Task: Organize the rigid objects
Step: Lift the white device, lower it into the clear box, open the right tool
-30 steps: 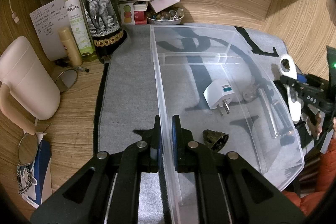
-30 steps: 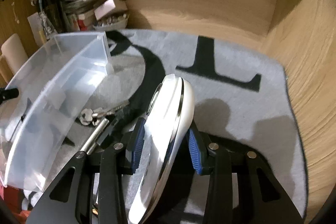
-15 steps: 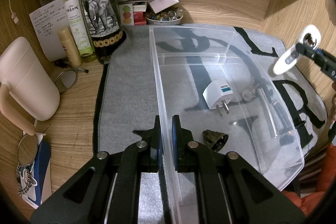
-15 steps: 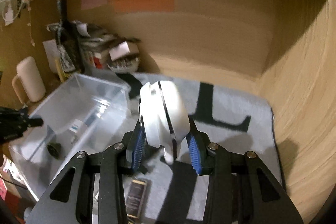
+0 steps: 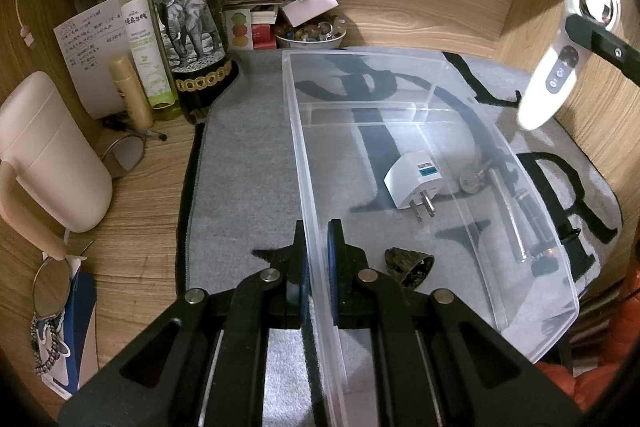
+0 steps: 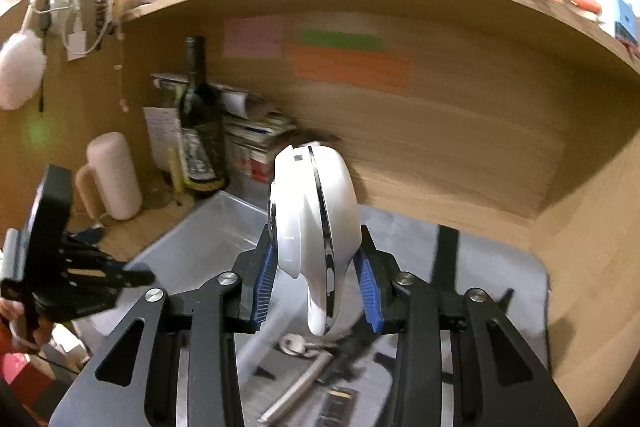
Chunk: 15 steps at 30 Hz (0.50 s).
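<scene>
- Left wrist view: the left gripper point(image 5: 316, 259) has its fingers clamped on the near-left wall of one clear bin point(image 5: 298, 147), one finger inside and one outside.
- Ahead and right of those fingers, inside the bin: one white plug point(image 5: 414, 183) and one dark cone-shaped piece point(image 5: 408, 261).
- Beyond the bin's right wall, on the grey mat point(image 5: 240, 179), lie one key point(image 5: 470, 181), one metal rod point(image 5: 506, 211) and one dark cylinder point(image 5: 534, 219), seen through the plastic.
- One white device point(image 5: 556, 67) hangs high and far right of the left fingers, long axis near upright and leaning, above and just outside the bin's right rim.
- Right wrist view: the right gripper point(image 6: 316, 267) has its blue pads closed on the device point(image 6: 316, 227), whose long axis runs across the fingers, tail down.
- The bin point(image 6: 216, 223) lies ahead and left of these fingers; the drop likely turns on carrying the device leftward over the rim. The right hand alone is placed for that.
- Below the fingers: the key point(image 6: 294, 345), the rod point(image 6: 298, 385) and one dark flat item point(image 6: 336, 405), blurred.
- The counter point(image 5: 132, 187) carries one wine bottle point(image 5: 188, 19) and one pink mug point(image 5: 44, 155), left of the bin.
</scene>
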Each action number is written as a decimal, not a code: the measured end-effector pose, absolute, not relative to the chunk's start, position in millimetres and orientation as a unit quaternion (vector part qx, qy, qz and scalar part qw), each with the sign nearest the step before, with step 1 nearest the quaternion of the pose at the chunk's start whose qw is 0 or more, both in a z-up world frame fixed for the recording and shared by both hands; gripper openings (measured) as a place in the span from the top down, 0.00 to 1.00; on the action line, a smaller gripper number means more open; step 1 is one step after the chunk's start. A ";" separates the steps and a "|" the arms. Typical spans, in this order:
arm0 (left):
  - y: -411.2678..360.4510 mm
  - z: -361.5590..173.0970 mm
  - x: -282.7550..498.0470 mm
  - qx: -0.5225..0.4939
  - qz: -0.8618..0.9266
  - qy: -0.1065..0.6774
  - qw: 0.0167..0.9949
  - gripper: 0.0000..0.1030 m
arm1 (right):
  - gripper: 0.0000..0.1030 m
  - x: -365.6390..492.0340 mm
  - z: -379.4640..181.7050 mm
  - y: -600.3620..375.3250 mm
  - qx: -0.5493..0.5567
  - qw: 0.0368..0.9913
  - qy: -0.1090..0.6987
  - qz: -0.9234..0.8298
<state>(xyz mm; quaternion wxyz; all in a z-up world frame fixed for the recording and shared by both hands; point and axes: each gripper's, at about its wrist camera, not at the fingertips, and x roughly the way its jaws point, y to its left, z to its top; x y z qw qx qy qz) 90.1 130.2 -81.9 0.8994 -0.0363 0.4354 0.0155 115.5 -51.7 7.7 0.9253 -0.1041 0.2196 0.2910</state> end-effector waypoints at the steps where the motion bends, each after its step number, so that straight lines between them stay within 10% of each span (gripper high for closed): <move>1: 130.1 -82.0 90.4 -0.036 0.015 0.435 0.899 0.93 | 0.67 114.5 8.1 -47.6 -0.105 0.924 0.219 0.297; 15: 132.9 -82.9 87.1 -0.040 0.007 0.430 0.902 0.93 | 0.67 104.4 -15.4 12.5 -0.149 0.882 0.252 0.369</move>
